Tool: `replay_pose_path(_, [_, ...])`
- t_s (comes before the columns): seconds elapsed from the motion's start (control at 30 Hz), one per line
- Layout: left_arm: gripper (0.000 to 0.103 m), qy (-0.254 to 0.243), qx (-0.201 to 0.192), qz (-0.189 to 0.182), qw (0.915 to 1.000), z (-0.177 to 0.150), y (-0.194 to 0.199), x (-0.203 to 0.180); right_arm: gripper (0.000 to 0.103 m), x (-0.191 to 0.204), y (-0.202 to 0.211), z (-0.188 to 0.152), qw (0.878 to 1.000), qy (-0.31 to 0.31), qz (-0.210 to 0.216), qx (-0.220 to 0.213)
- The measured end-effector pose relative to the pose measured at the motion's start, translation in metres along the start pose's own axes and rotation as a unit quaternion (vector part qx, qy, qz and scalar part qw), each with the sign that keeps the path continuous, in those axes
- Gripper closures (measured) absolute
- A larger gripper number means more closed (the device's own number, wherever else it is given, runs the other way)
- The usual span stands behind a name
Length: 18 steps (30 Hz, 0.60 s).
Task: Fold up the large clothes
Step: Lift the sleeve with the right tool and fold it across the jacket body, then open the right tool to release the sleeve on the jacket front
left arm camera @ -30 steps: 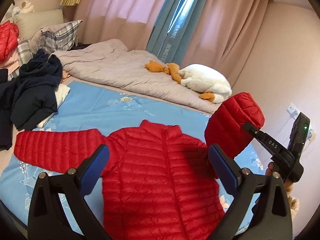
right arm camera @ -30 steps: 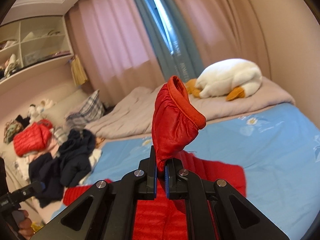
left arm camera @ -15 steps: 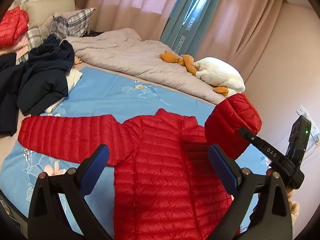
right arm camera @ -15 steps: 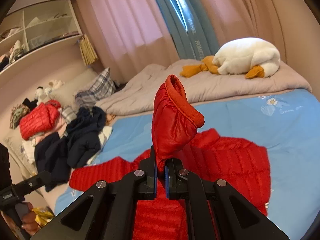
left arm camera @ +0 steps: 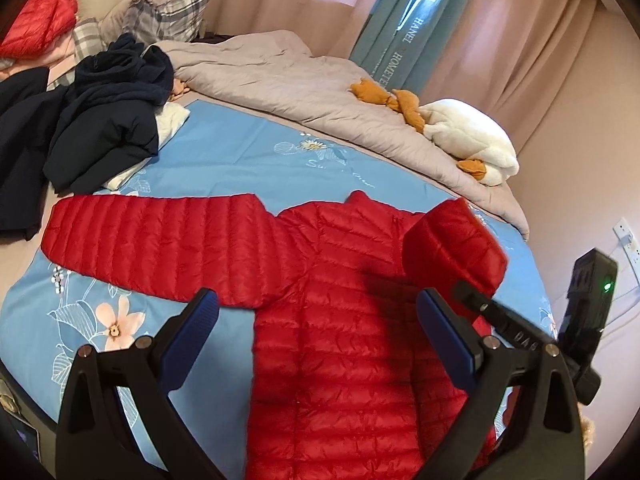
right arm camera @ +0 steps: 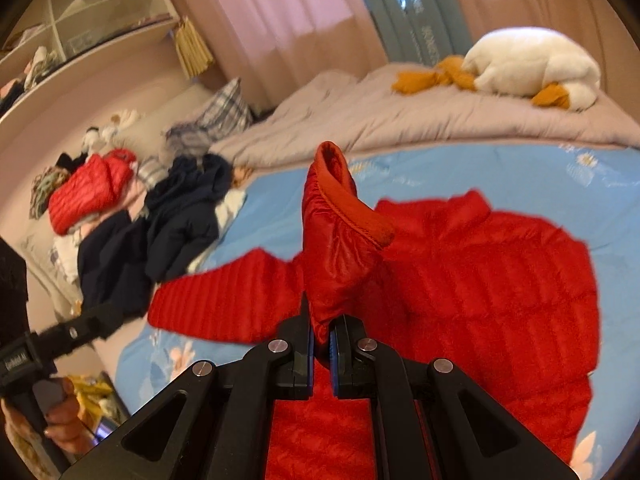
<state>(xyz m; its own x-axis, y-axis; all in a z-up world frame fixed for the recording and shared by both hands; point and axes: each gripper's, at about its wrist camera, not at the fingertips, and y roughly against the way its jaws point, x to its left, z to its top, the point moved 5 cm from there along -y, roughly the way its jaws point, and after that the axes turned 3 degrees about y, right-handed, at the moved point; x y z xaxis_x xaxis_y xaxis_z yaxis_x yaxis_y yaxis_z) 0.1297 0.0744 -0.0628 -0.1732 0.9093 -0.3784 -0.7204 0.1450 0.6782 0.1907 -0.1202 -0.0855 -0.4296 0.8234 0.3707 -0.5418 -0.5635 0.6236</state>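
A red quilted down jacket (left arm camera: 344, 320) lies flat on the blue floral sheet (left arm camera: 248, 152), collar toward the far side. One sleeve (left arm camera: 160, 240) stretches out to the left. The other sleeve (left arm camera: 452, 244) is lifted and folded over the jacket's body; my right gripper (right arm camera: 321, 336) is shut on its cuff (right arm camera: 340, 216), which stands up between the pads. In the left wrist view that gripper appears as black arms at the right (left arm camera: 496, 320). My left gripper (left arm camera: 316, 328) hangs open above the jacket's middle, with nothing between its blue pads (left arm camera: 196, 320).
A heap of dark navy clothes (left arm camera: 100, 120) and a second red jacket (left arm camera: 36, 28) lie at the left of the bed. A grey duvet (left arm camera: 304, 92) and a white plush duck (left arm camera: 468, 140) lie along the far side. A hand (right arm camera: 60, 424) holds the left gripper's handle.
Both grippers have come down and closer to the jacket. The right gripper has carried the raised sleeve further in over the jacket's body; its grip is unchanged. The left gripper stays open.
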Motion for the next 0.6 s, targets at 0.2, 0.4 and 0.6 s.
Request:
replay_pose_path(0.2, [0.004, 0.007, 0.009, 0.016, 0.9998, -0.004, -0.008, 0.013, 0.096, 0.009, -0.028, -0.018, 0.999, 0.012, -0.001, 0.044])
replay_pose_path(0.4, [0.004, 0.004, 0.019, 0.028, 0.9994, -0.012, -0.016, 0.023, 0.096, 0.013, -0.044, -0.033, 0.996, 0.03, -0.014, 0.079])
replay_pose_path(0.6, [0.003, 0.012, 0.026, 0.019, 0.9994, -0.012, -0.02, 0.027, 0.093, 0.017, -0.048, -0.041, 0.994, 0.047, -0.03, 0.095])
